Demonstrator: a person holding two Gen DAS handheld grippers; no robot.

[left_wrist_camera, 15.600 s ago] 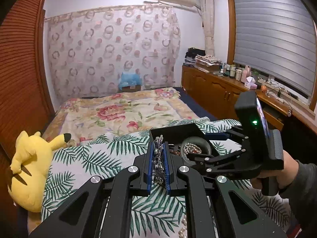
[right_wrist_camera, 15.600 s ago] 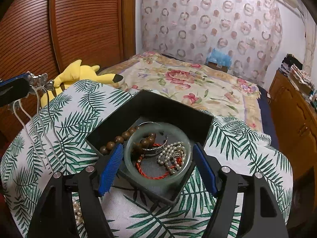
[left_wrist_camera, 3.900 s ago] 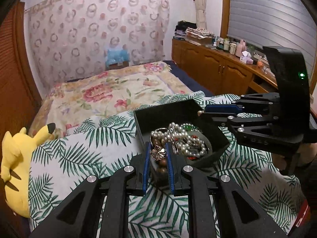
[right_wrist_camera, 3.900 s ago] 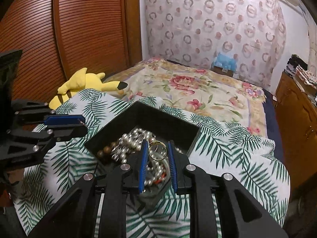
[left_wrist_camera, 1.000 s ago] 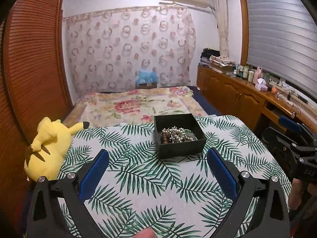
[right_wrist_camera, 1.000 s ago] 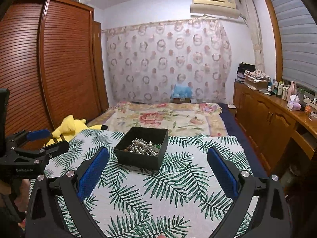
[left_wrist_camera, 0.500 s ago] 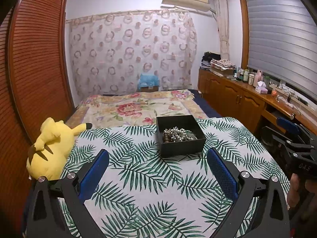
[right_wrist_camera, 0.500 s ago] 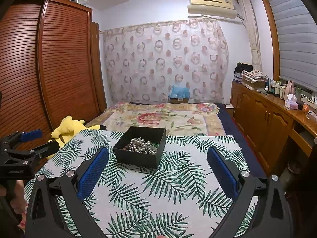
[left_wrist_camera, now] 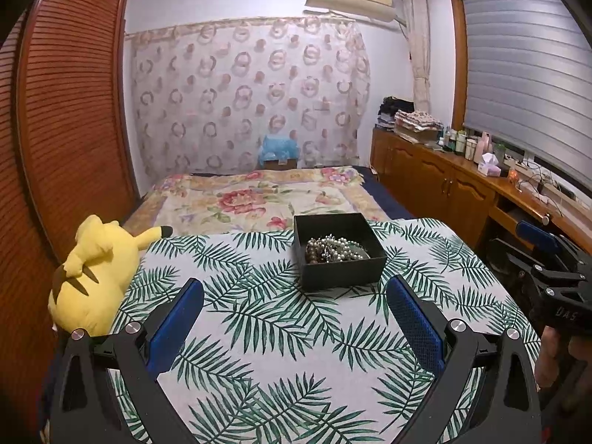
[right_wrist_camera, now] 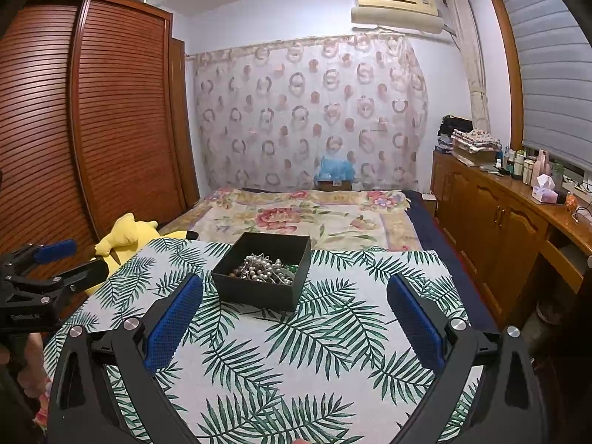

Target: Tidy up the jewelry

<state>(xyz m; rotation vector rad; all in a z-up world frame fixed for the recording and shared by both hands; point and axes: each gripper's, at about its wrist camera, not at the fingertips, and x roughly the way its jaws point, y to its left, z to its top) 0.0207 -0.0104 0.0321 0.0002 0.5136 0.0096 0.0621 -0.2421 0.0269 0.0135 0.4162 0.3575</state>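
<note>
We face the bed (left_wrist_camera: 259,199) at 12 o'clock, a wardrobe (right_wrist_camera: 92,111) at 9 o'clock and cabinets (right_wrist_camera: 499,218) at 3 o'clock. Nearer lies the bench under a palm-leaf cloth (left_wrist_camera: 277,333). A yellow plush (left_wrist_camera: 92,270) rests at its 10 o'clock edge. The black box (left_wrist_camera: 338,251) sits on the cloth toward the far side, slightly right of centre in our left view, and the jewelry (left_wrist_camera: 333,249), a tangle of pearls and beads, is heaped inside it. Our left gripper (left_wrist_camera: 294,318) hangs above the near cloth, jaws spread wide and empty. Our right gripper (right_wrist_camera: 294,318) does likewise, jaws wide apart, holding nothing, well short of the box.
</note>
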